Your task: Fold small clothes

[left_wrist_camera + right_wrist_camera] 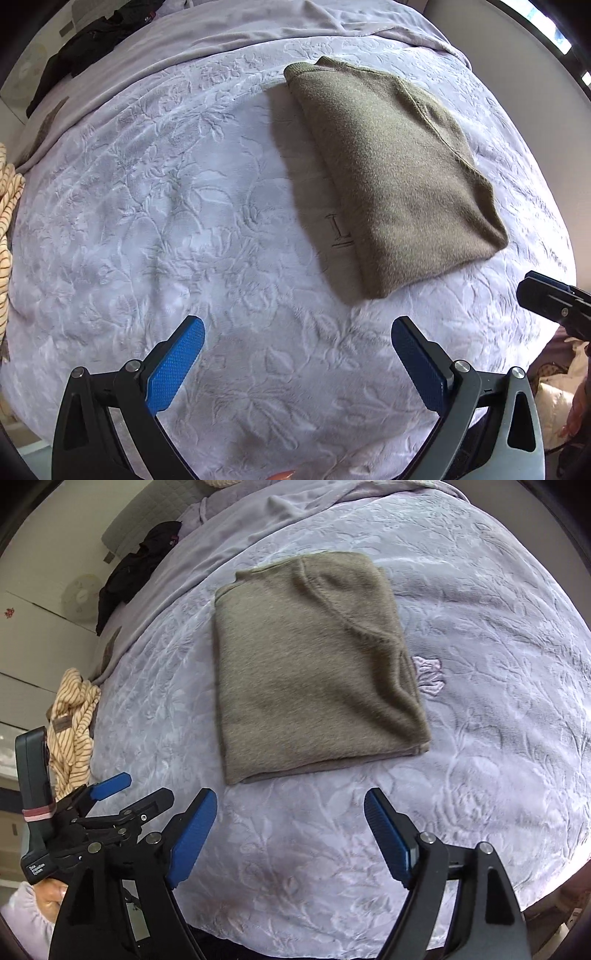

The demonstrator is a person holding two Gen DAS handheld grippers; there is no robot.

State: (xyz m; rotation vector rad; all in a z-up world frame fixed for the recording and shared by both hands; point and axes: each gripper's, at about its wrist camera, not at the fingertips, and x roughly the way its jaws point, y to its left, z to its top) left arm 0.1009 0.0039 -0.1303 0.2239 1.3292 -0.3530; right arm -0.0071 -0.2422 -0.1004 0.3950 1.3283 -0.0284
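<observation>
- An olive-brown knitted garment (pixel 314 664) is seen lying folded into a compact rectangle near the middle of the embossed lilac bedspread (pixel 147 221).
- The left gripper (pixel 297 365) is held with its jaws spread wide and nothing between them, just short of the garment's near corner.
- The right gripper (pixel 290 836) is likewise released and empty, its blue pads hovering above bare bedspread in front of the garment's near edge.
- The fabric is judged soft, limp and light, with a fuzzy nap that should give the pads good friction.
- Several layers are stacked, so a pinch at one edge may lift only the top layer.
- A hold at both near corners, through all layers, is advised.
- A raised seam across the top face is possibly a tucked sleeve; this cannot be confirmed.
</observation>
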